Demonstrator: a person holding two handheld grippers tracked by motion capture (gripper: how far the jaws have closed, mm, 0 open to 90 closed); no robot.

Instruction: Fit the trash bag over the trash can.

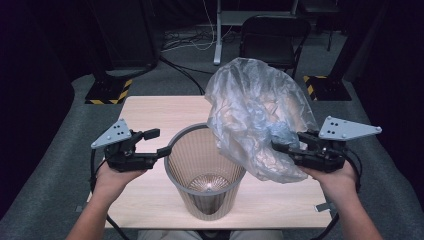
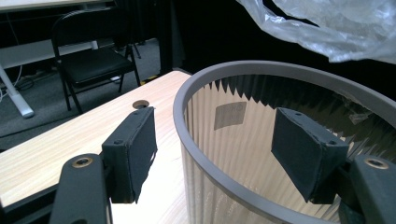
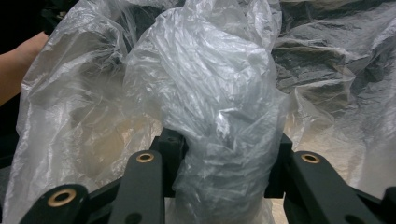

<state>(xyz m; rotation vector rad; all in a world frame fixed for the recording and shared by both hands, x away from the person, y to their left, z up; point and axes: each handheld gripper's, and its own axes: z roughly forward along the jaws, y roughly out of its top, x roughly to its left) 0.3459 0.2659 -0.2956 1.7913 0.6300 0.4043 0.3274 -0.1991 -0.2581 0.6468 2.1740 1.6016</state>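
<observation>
A grey ribbed wastebasket point(image 1: 205, 172) stands upright on the wooden table point(image 1: 150, 112), near the middle of its front edge.

The person's left hand point(image 1: 116, 176) comes in from the front left corner with the forearm angled inward, and holds the left gripper point(image 1: 159, 142) roughly level, pointing right at the basket's rim. In the left gripper view its jaws stand apart and straddle the rim, one pad point(image 2: 133, 151) outside the wall over the tabletop, the other inside the basket; neither pad presses on the wall.

The right hand point(image 1: 336, 176) reaches in from the front right corner and holds the right gripper point(image 1: 280, 145) level, pointing left toward the basket. Its jaws are clamped on a gathered bunch of a clear, crumpled plastic bag point(image 1: 255, 112). The bag billows up and back from the grip, raised above the table's right half, its lower folds overhanging the right side of the basket's rim.
</observation>
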